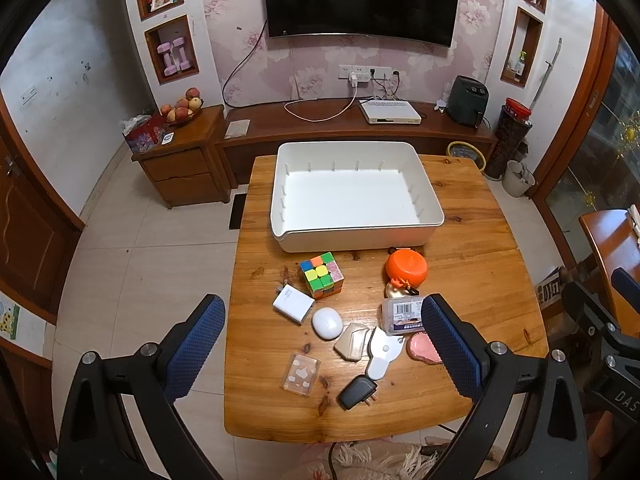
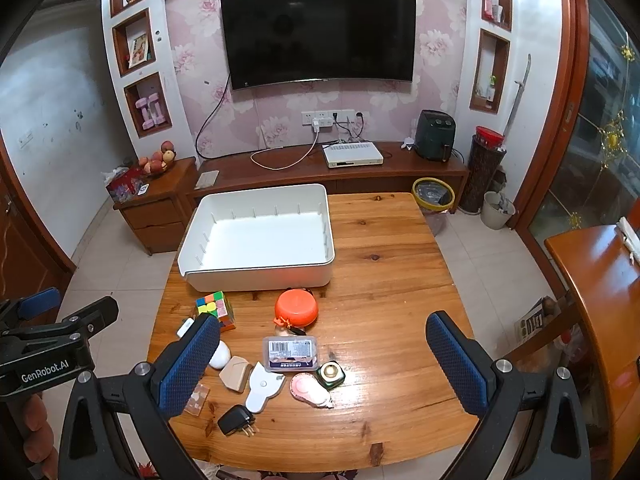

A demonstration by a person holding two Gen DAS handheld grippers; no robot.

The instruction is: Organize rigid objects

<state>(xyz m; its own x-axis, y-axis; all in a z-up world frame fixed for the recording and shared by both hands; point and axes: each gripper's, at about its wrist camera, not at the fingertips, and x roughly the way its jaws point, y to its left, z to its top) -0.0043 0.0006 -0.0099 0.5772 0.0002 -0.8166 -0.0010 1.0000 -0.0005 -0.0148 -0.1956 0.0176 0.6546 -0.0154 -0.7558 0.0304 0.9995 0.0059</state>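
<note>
An empty white bin [image 1: 434, 216] [image 2: 260, 274] stands at the far side of the wooden table [image 1: 480, 280] [image 2: 392, 300]. In front of it lie a colour cube [image 1: 321, 275] [image 2: 216, 307], an orange round case [image 1: 406, 267] [image 2: 296, 307], a white charger [image 1: 293, 303], a white oval case [image 1: 327, 322] [image 2: 220, 355], a clear labelled box [image 1: 400, 314] [image 2: 291, 353], a beige piece [image 1: 352, 341] [image 2: 235, 373], a white flat tool [image 1: 382, 354] [image 2: 262, 390], a pink item [image 1: 422, 347] [image 2: 308, 391], a black plug adapter [image 1: 357, 391] [image 2: 237, 420] and a small clear box [image 1: 301, 373]. My left gripper [image 1: 322, 344] and right gripper [image 2: 322, 362] hover above them, both open with nothing held.
A green square item [image 2: 331, 374] sits by the pink one. Behind the table runs a low TV bench [image 1: 352, 118] with a white set-top box [image 1: 390, 112]. A yellow-rimmed bin [image 2: 433, 194] stands on the floor at the far right, another wooden table [image 2: 600, 280] to the right.
</note>
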